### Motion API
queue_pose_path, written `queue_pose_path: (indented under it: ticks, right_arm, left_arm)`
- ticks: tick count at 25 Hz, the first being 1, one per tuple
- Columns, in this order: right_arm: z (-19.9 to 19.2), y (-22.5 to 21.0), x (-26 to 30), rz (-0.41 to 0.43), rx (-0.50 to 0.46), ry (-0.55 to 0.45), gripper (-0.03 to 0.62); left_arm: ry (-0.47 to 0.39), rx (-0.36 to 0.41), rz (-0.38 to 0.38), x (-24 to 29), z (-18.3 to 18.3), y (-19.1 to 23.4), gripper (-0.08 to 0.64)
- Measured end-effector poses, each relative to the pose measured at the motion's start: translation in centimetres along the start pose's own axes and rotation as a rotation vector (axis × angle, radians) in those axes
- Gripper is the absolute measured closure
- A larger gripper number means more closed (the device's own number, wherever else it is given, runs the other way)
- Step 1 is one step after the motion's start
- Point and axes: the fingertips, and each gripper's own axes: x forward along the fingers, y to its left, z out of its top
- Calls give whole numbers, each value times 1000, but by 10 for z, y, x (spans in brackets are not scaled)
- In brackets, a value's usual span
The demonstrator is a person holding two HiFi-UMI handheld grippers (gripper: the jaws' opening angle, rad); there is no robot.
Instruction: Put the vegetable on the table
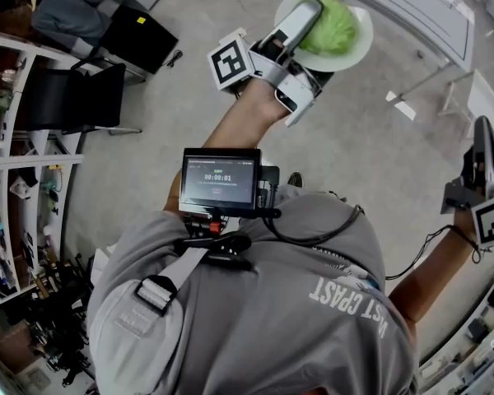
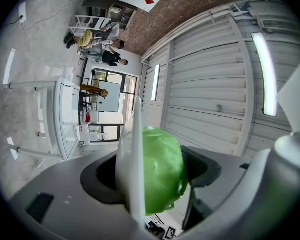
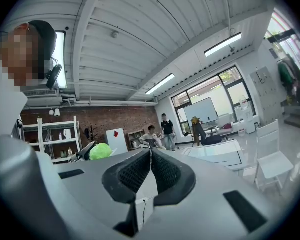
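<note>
A round green vegetable (image 1: pixel 336 25) lies on a white plate (image 1: pixel 359 53), held up in the air over the grey floor. My left gripper (image 1: pixel 309 23) is shut on both: one finger (image 1: pixel 300 16) lies over the vegetable and the other is hidden under the plate. In the left gripper view the plate (image 2: pixel 128 159) stands on edge with the vegetable (image 2: pixel 162 176) against it between the jaws. A white table (image 1: pixel 420 6) stands beyond the plate at the top right. My right gripper (image 1: pixel 482 151) hangs at the far right, shut with nothing in it (image 3: pixel 151 170).
A black chair (image 1: pixel 74 97) and white shelves (image 1: pixel 8 163) stand at the left. A white chair (image 1: pixel 486 97) sits by the table's right end. Two people (image 3: pixel 157 133) are at the far brick wall. A cable (image 1: pixel 420 249) trails on the floor.
</note>
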Motion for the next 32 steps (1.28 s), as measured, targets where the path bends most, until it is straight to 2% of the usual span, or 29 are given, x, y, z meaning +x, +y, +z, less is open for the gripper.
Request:
queue_pose_path:
  ticks: [7, 11, 16, 21, 32]
  right_arm:
    - [4, 3, 0, -25, -10, -12, 584]
    - [4, 9, 11, -3, -40, -5, 584]
    - [7, 6, 20, -6, -59, -23, 586]
    - [11, 6, 31, -4, -84, -33, 586]
    - [28, 19, 50, 25, -135, -20, 586]
  left_arm:
    - [23, -23, 4, 4, -5, 3, 218]
    - [10, 19, 9, -2, 6, 1, 218]
    - [6, 25, 20, 1, 7, 1, 217]
    - [-2, 49, 9, 5, 13, -7, 218]
    - [-38, 29, -31, 7, 22, -13, 218]
